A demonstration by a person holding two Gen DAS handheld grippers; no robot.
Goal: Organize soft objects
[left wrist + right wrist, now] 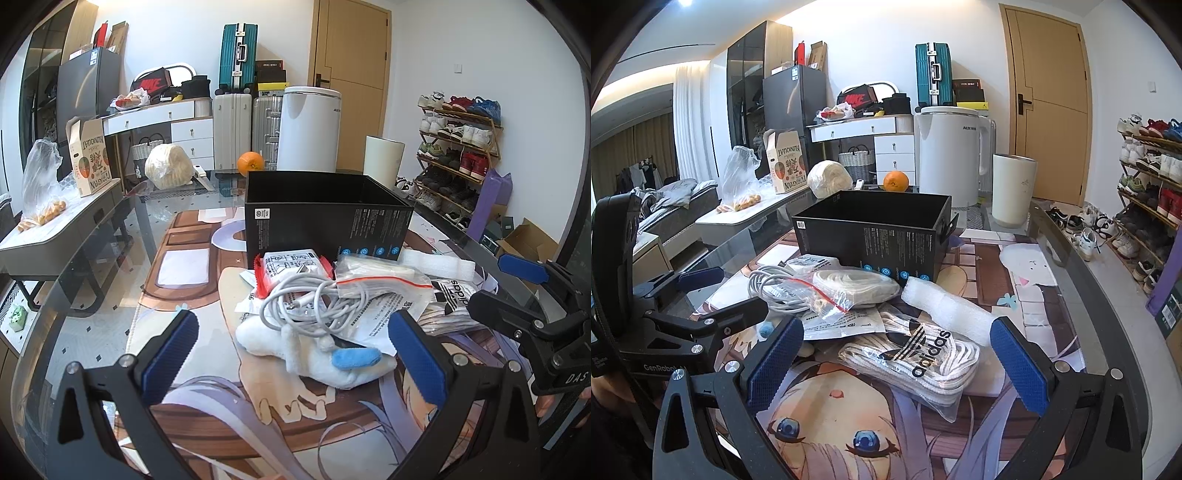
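Note:
A pile of soft items lies on the printed mat in front of an open black box (325, 214) (875, 232). In the left wrist view a white plush with a blue tip (317, 354) lies under a coiled white cable (314, 302). My left gripper (291, 354) is open and empty, its pads either side of the plush. In the right wrist view a clear Adidas bag of white laces (916, 354) lies between the pads of my right gripper (897, 358), which is open and empty. A white foam piece (945, 306) and a zip bag of laces (849, 286) lie behind.
An orange (250, 163), a wrapped round bundle (169, 166) and a white cylinder (1014, 190) stand at the table's far end. A white appliance (949, 147) and suitcases are behind. A shoe rack (1152, 177) lines the right wall. The glass table edge (1108, 295) curves on the right.

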